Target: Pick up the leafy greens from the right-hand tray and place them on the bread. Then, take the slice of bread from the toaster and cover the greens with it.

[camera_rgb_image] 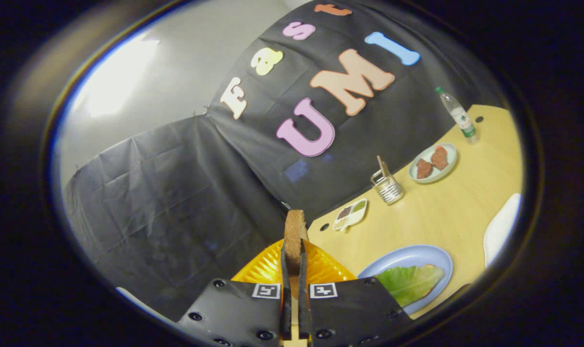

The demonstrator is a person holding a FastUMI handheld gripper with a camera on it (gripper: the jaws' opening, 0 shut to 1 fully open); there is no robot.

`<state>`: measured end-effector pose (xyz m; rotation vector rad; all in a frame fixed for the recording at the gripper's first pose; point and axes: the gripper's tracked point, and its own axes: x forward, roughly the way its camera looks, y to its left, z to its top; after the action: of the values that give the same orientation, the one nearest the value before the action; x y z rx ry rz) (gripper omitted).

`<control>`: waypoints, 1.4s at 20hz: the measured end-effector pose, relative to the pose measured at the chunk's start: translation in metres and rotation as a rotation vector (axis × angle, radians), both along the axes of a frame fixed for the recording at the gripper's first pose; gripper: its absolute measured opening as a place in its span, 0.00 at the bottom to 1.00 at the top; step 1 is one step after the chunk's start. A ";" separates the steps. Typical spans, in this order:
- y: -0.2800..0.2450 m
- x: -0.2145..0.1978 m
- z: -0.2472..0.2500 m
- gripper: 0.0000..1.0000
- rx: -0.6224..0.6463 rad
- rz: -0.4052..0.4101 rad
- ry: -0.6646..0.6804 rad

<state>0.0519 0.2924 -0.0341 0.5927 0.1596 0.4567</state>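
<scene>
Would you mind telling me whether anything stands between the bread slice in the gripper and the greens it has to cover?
Nothing visible does. The gripper is shut on the bread slice, held upright above the orange plate. The greens lie uncovered on the blue plate just beside it, with bare table beyond.

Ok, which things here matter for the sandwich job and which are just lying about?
Job:
- bread slice, gripped in the shut jaws of the gripper
- leafy greens on the blue plate

Lying about:
- water bottle
- meat plate
- wire holder
- condiment dish
- orange plate
</scene>
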 end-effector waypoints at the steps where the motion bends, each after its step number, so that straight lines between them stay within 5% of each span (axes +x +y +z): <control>1: -0.010 0.001 -0.007 0.08 0.025 -0.015 0.007; 11: -0.047 0.021 -0.109 0.08 0.145 -0.074 0.232; 22: -0.082 0.020 -0.152 0.08 -0.201 -0.239 0.247; 28: -0.090 0.017 -0.150 0.37 -0.374 -0.265 0.201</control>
<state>0.0688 0.2023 -0.1842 0.2837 0.3448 0.1035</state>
